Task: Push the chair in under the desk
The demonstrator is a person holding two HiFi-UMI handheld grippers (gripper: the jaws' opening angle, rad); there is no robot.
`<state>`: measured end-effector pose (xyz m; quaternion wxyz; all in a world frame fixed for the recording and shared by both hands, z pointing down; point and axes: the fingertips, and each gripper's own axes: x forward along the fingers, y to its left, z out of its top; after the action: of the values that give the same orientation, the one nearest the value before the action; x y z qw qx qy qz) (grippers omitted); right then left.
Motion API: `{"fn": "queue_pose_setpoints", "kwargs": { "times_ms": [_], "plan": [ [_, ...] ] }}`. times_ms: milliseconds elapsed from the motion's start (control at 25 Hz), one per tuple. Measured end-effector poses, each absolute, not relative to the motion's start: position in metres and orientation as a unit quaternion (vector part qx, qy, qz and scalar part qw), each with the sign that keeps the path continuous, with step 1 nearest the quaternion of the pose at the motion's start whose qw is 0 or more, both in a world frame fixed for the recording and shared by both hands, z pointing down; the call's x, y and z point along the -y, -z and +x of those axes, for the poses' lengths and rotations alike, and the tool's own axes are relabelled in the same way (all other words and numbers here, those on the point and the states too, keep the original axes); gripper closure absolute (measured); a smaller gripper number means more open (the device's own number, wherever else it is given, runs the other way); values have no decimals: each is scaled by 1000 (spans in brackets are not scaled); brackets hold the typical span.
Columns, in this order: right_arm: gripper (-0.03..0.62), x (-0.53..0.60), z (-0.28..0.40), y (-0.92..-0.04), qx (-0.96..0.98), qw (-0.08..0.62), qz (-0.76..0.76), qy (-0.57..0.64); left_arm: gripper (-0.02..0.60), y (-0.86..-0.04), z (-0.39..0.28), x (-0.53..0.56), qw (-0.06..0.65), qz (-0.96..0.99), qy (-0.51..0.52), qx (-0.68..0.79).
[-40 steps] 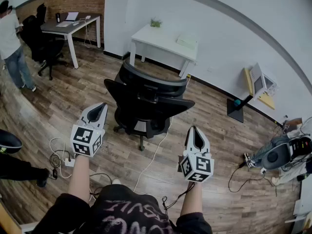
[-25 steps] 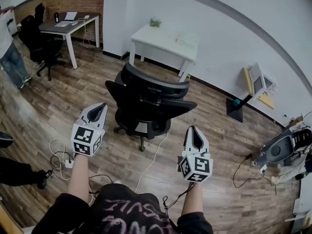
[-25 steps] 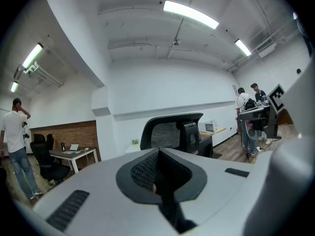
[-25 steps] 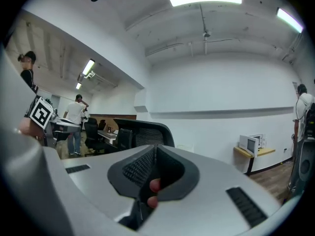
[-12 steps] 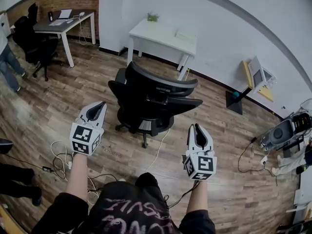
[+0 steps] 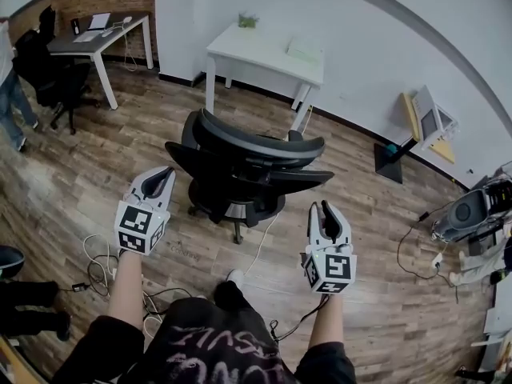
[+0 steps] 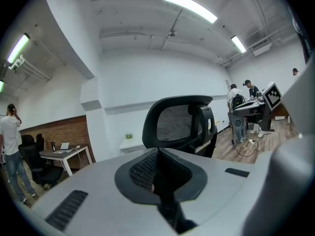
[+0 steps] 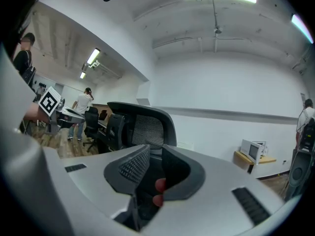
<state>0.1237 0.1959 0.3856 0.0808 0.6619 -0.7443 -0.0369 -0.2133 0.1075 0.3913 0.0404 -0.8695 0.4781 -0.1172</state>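
A black mesh-backed office chair (image 6: 240, 166) stands on the wood floor, its back toward me, short of the white desk (image 6: 264, 54) by the wall. My left gripper (image 6: 157, 180) is shut and hovers just left of the chair back, not touching it. My right gripper (image 6: 327, 212) hangs to the right of the chair, also apart from it. Its jaws are opening and hold nothing. The chair back (image 7: 177, 124) fills the space beyond the shut left gripper (image 7: 156, 154). In the right gripper view the chair (image 8: 142, 127) rises past the parted right gripper (image 8: 155, 151).
A second desk with a laptop (image 6: 96, 34) and black chairs (image 6: 44, 62) stands far left, a person (image 6: 8, 94) beside it. Cables (image 6: 100, 262) lie on the floor by my left foot. A microwave shelf (image 6: 428, 122) and equipment (image 6: 472, 210) line the right wall.
I have stepped a little closer to the chair, and one foot now shows below me. The right gripper's jaws have parted. The left gripper stays shut.
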Motion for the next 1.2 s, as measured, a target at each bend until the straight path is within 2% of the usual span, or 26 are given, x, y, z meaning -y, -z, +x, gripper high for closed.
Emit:
{"fn": "queue_pose_setpoints", "kwargs": {
  "times_ms": [440, 760, 960, 1200],
  "plan": [
    [461, -120, 152, -411, 774, 114, 623, 30, 565, -413, -195, -48, 67, -850, 194, -485],
    [415, -108, 152, -425, 806, 181, 560, 66, 558, -419, -183, -48, 114, -835, 252, -475],
    [371, -106, 147, -432, 811, 249, 518, 109, 469, -422, -179, -52, 148, -821, 312, -454],
    [355, -99, 149, -443, 790, 331, 489, 165, 399, -436, -171, -46, 203, -794, 400, -410]
  ]
}}
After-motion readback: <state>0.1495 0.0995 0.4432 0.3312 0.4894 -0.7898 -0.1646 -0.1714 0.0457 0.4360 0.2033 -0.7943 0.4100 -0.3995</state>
